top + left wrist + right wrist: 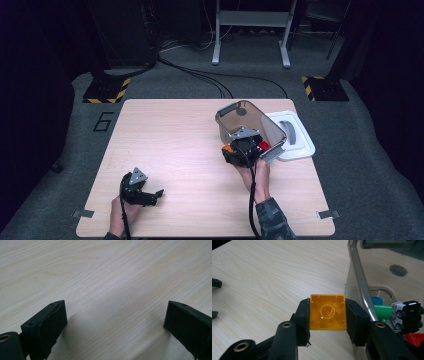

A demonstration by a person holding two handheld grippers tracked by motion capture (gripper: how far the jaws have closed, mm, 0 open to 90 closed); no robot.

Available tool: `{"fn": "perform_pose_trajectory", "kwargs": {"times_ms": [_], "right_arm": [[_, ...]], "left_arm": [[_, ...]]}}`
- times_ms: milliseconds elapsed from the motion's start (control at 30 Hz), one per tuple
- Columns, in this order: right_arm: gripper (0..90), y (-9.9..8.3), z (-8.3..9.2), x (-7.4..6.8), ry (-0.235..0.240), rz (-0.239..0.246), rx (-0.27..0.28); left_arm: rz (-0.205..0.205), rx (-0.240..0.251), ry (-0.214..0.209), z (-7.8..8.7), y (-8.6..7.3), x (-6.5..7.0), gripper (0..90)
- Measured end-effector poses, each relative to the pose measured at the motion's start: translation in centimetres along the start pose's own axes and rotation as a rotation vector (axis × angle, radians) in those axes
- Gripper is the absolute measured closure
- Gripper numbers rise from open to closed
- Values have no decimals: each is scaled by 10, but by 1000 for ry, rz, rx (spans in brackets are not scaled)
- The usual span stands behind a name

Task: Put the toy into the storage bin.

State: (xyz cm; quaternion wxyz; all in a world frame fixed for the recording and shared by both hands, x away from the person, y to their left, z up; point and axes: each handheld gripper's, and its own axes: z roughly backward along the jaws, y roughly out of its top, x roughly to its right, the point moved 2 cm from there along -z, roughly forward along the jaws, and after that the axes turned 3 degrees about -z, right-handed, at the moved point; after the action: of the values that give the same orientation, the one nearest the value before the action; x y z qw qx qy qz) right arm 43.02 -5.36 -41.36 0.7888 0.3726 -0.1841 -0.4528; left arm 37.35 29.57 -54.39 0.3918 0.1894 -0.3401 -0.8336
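Observation:
My right gripper is shut on a yellow toy block, and the block's hollow underside faces the camera. In the high view that gripper hangs above the table beside the near left corner of a clear brownish bin, with the block at its left. My left gripper rests near the table's front left. Its jaws stand wide apart over bare wood, with nothing between them.
A white lid lies right of the bin. Behind the bin's wall lie a white toy car, a green piece, a blue piece and a red piece. The table is light wood.

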Motion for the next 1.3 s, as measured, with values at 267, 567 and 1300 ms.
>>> {"fn": "perform_pose_trajectory", "kwargs": {"times_ms": [267,567,1300], "right_arm": [[585,17,21,8,-24,7,48],[585,29,35,35,-77,-16,58],[583,-1,31,70,-118,-110,-80]], "left_arm": [[0,0,0,0,0,0,42],[5,7,6,-1,0,0,42],[5,11,10,-1,0,1,42]]}}
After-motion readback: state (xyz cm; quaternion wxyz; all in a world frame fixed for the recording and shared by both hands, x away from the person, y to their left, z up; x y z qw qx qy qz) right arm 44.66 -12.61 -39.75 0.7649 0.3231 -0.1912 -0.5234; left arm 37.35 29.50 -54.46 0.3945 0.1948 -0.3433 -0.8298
